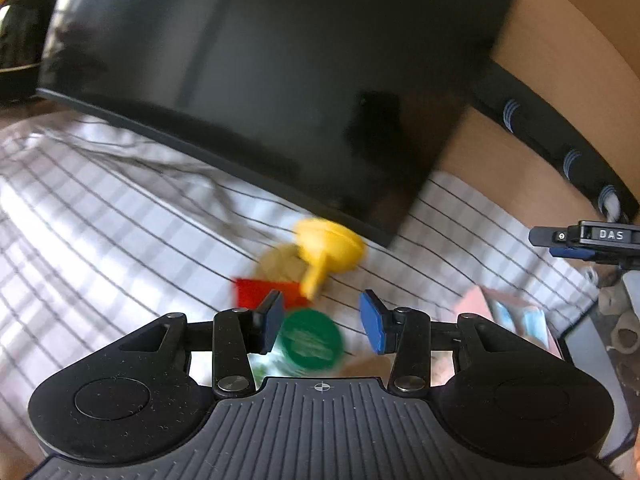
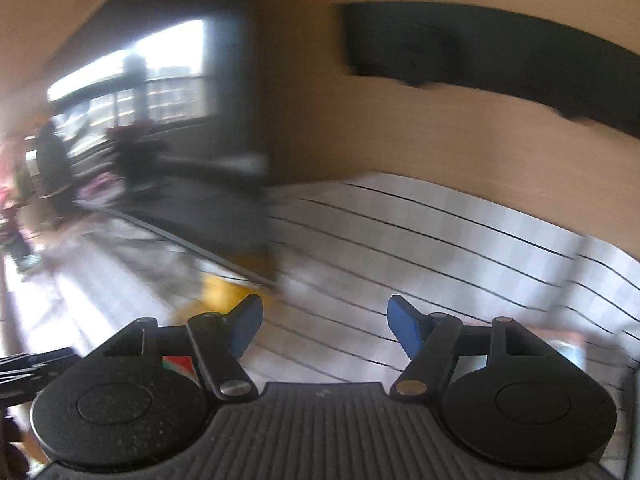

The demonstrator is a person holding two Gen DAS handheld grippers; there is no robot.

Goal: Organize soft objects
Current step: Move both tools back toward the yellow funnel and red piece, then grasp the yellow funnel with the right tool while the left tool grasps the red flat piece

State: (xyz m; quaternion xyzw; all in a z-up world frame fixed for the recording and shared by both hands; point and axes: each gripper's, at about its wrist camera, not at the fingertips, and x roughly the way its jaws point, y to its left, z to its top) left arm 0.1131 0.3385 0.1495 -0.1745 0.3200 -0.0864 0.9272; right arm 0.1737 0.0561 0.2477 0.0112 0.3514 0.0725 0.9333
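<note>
In the left wrist view my left gripper (image 1: 324,320) is open above a striped white cloth (image 1: 120,240). A green round piece (image 1: 310,340) lies under the gap, close to the left pad and apart from the right one. Just beyond lie a red square (image 1: 256,292), a tan round piece (image 1: 280,264) and a yellow funnel-shaped toy (image 1: 328,248). The right gripper's tip (image 1: 584,240) pokes in at the right edge. The right wrist view is blurred. There my right gripper (image 2: 324,328) stands open with nothing between its pads, over the cloth (image 2: 440,240), and a yellow blur (image 2: 224,292) shows to its left.
A large black panel (image 1: 260,80) leans over the cloth just behind the toys. A pink box (image 1: 512,312) with light blue packs sits at the right. A wooden wall (image 2: 400,120) backs the cloth, and a bright window (image 2: 160,72) is at the far left.
</note>
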